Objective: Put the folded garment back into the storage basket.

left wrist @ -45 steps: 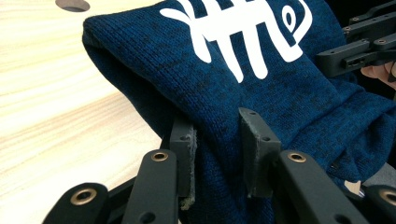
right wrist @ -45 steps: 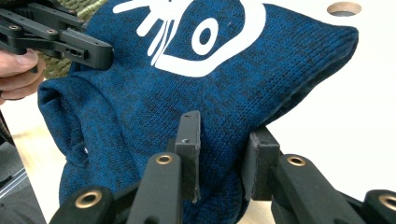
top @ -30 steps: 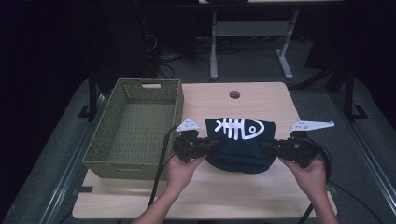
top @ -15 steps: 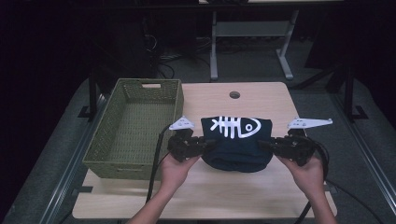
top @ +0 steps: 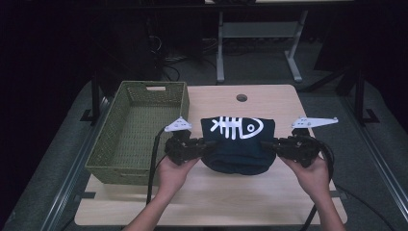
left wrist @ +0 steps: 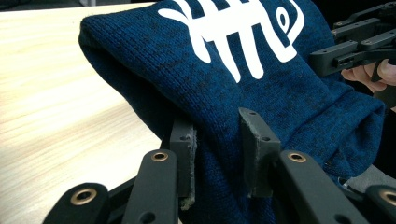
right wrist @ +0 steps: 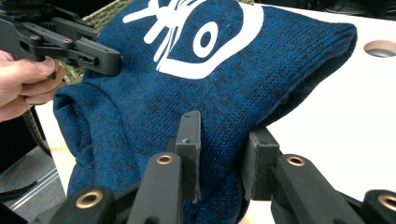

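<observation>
High view: green basket (top: 139, 132) beside blue sweater (top: 239, 144).

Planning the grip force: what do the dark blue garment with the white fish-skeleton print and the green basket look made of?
Dark blue garment: soft knitted fabric, probably wool or acrylic; fine stitch texture shows. Its print looks smooth, likely applied. Green basket: woven wicker-like strands, matte; natural or plastic, I cannot tell.

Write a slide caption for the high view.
Both grippers, left gripper and right gripper, pinch a folded blue knit garment above the table, beside a green woven basket.
</observation>
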`<state>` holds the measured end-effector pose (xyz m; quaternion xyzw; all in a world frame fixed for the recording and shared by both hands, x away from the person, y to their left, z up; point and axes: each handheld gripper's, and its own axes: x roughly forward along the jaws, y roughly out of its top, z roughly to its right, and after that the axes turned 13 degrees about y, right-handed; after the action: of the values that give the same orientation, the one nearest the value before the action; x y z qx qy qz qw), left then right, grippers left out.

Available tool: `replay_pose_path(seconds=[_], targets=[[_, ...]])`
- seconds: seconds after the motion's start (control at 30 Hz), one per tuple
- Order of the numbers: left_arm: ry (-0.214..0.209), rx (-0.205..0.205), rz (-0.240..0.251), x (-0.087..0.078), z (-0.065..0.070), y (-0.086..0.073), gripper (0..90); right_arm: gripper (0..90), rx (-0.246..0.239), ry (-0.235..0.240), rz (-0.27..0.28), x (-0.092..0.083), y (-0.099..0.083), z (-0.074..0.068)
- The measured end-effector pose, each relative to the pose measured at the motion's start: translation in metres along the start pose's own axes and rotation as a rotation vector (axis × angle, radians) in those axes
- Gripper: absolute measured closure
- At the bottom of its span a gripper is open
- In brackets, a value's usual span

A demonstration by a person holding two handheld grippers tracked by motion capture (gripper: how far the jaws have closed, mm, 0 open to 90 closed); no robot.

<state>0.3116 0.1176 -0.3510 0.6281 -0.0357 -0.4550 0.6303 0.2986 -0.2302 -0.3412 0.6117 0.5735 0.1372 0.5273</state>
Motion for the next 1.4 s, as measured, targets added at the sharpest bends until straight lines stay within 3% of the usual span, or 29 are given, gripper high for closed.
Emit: replay_pose_path(seconds=[0.67,1.4], targets=[[0.007,-0.018,0.019,-0.022,-0.018,0.003,68.9,71.3,-0.012,0.054,0.013,0.016,0.017,-0.009],[-0.035,-0.076,0.047,-0.044,-0.041,0.007,69.1,71.4,-0.040,0.081,0.022,0.033,0.036,-0.018]])
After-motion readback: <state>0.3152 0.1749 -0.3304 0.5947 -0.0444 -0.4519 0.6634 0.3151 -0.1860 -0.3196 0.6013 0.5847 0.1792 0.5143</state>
